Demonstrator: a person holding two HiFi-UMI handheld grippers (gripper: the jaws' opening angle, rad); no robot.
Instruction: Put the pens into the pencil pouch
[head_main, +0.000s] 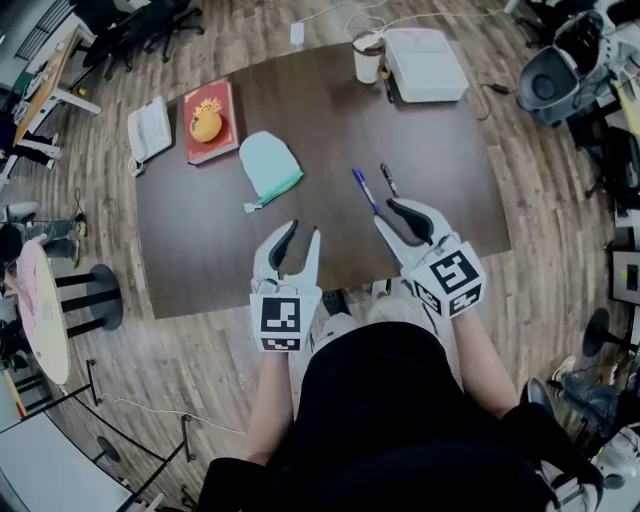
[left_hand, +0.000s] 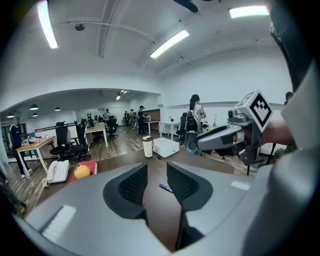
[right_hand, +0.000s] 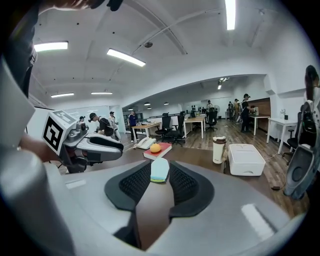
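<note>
Two tools, state: the left tool (head_main: 304, 232) and the right tool (head_main: 386, 213) both have their jaws spread, with nothing pinched between the pads.
Left tool, place: over the near edge of the bench (head_main: 440, 150), jaws pointing away from the person.
Left tool, line of sight: the blue pen (head_main: 366, 190) shows beyond its gap, lying on the bench and not gripped.
Right tool, place: near the left one, on its right, angled toward the bench's middle.
Right tool, line of sight: the pencil pouch (head_main: 271, 167) shows beyond its gap, well apart from the pads.
Blue pen: flat on the bench, its near end just beside the right tool's tips; contact cannot be told.
Black pen (head_main: 389, 180): flat on the bench just right of the blue one, roughly parallel to it.
Pencil pouch: mint green, flat on the bench left of the pens, with no pen in it.
Far left: a red book (head_main: 225, 140) carrying a round orange thing (head_main: 206, 125), and a white telephone (head_main: 150, 130) at the bench's edge.
Far edge: a cup (head_main: 368, 60) beside a white box (head_main: 425, 64).
</note>
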